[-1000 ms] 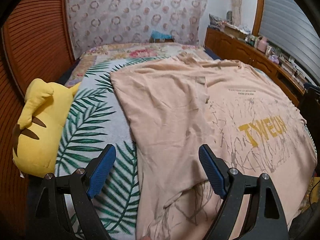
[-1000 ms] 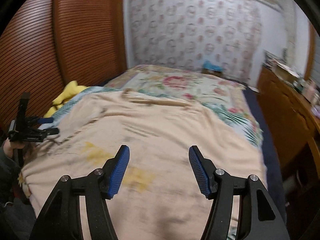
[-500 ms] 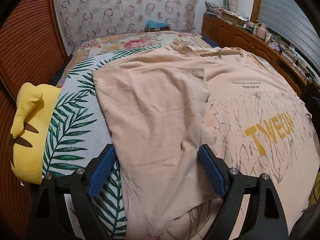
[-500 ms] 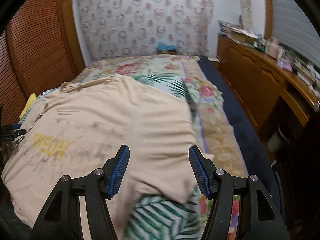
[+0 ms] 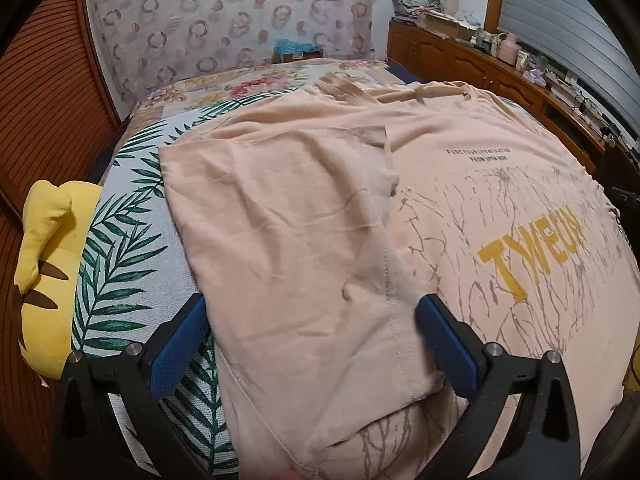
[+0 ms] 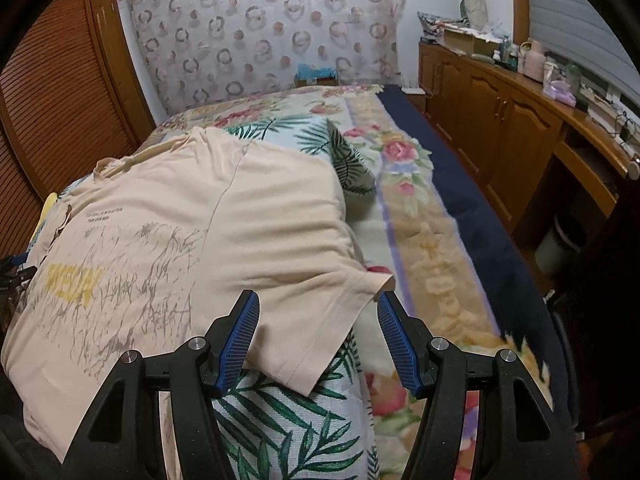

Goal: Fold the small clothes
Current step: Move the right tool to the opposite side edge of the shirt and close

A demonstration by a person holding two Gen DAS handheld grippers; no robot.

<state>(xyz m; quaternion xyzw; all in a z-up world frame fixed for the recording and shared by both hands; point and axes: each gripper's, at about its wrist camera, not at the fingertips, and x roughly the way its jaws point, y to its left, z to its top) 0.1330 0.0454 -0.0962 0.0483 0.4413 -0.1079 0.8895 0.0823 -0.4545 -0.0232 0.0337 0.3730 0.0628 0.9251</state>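
Peach T-shirt [image 5: 460, 184] spread flat on the bed [image 5: 132, 240], print side up, yellow lettering [image 5: 532, 256] and grey crackle lines across the chest. Left sleeve [image 5: 288, 240] folded inward over the body, hem running down toward the lower edge of the left view. Left hand-held gripper [image 5: 310, 340] spread wide, low over that folded sleeve, blue pads [image 5: 178, 342] either side of the cloth, nothing clamped; whether the pads touch the fabric, cannot tell.

Right hand-held gripper [image 6: 316, 340] likewise spread wide, holding nothing, poised at the right sleeve [image 6: 320, 300], which lies unfolded, cuff pointing out over the leaf-print sheet [image 6: 280, 428]. Sleeve hem between the two blue pads [image 6: 236, 344] in that view; contact not clear.

Yellow plush [image 5: 44, 280] at the left edge of the bed, beside the shirt but apart from it. Floral blanket [image 6: 424, 248] along the right side of the bed, dark mattress edge beyond it. Wooden cabinets [image 6: 512, 128] on the right with clutter on top, louvred wooden doors [image 5: 44, 92] on the left, ring-patterned curtain [image 5: 224, 24] behind the head of the bed.
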